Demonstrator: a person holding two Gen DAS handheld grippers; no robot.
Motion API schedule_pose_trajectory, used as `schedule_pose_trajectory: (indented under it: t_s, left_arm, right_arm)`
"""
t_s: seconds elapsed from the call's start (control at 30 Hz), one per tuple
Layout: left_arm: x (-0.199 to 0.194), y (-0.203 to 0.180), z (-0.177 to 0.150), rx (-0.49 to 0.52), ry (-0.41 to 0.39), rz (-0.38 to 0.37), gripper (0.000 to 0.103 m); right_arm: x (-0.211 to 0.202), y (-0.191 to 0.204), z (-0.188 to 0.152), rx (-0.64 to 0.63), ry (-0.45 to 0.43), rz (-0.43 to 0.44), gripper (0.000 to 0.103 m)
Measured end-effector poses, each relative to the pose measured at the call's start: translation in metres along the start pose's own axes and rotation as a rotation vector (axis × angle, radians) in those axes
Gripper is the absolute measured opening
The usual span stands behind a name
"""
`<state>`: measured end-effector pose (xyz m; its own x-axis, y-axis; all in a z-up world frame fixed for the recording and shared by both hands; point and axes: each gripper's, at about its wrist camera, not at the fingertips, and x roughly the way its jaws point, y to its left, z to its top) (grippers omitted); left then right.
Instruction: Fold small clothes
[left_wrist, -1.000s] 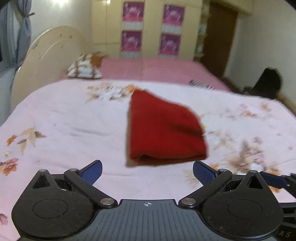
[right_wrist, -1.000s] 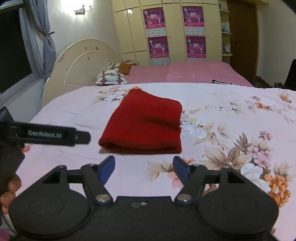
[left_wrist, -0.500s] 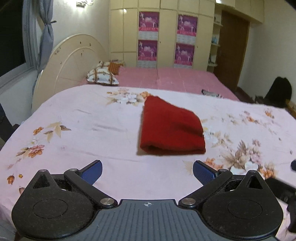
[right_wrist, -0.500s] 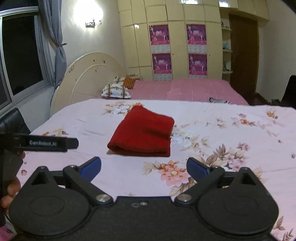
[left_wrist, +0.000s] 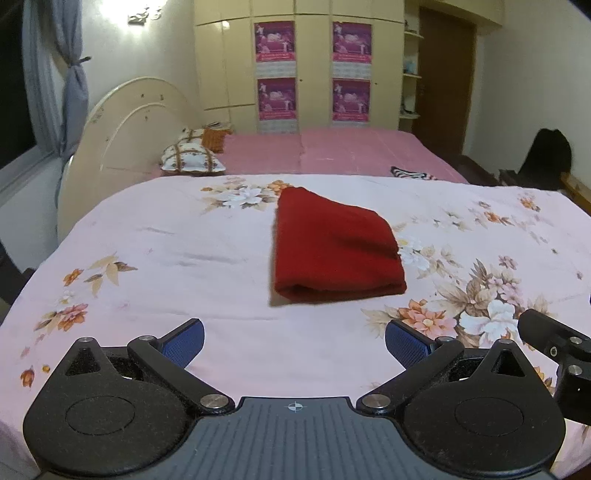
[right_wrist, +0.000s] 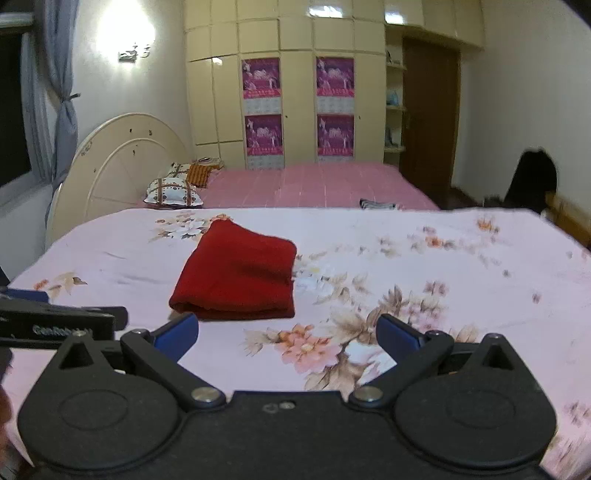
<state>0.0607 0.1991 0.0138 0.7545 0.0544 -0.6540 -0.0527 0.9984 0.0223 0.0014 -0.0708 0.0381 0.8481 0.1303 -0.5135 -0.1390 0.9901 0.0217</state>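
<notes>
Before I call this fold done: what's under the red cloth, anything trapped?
The red cloth lies folded flat on the floral bedsheet, which shows all around it. No bulge or stray edge pokes out. Whatever sits directly beneath or between its layers is covered, so that can't be confirmed.

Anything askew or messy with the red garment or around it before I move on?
Slightly. The folded red garment isn't square: its far end narrows toward a corner and it lies a bit angled on the floral sheet. Otherwise nothing stands out; both grippers, left and right, are open, clear of it.

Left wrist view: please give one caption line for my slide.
Open left claw above a floral sheet, facing a folded red cloth; nothing is held.
</notes>
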Motion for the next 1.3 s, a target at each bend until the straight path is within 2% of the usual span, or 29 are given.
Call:
schedule_pose_trajectory:
  t_s: [0.17, 0.33, 0.83, 1.3]
  left_arm:
    - [-0.007, -0.001, -0.003, -0.02, 0.01, 0.015, 0.103]
    - [-0.013, -0.006, -0.009, -0.035, 0.018, 0.016, 0.103]
    - [-0.03, -0.025, -0.012, -0.018, -0.002, 0.047, 0.103]
    - [-0.031, -0.032, -0.011, -0.025, 0.0, 0.059, 0.103]
  right_arm:
    - [-0.008, -0.003, 0.002, -0.026, -0.012, 0.017, 0.102]
    - [-0.013, -0.012, 0.003, 0.002, -0.026, 0.003, 0.102]
    - [-0.019, -0.031, 0.0, 0.028, -0.031, 0.024, 0.102]
    - [-0.016, -0.039, 0.001, 0.034, -0.024, 0.025, 0.102]
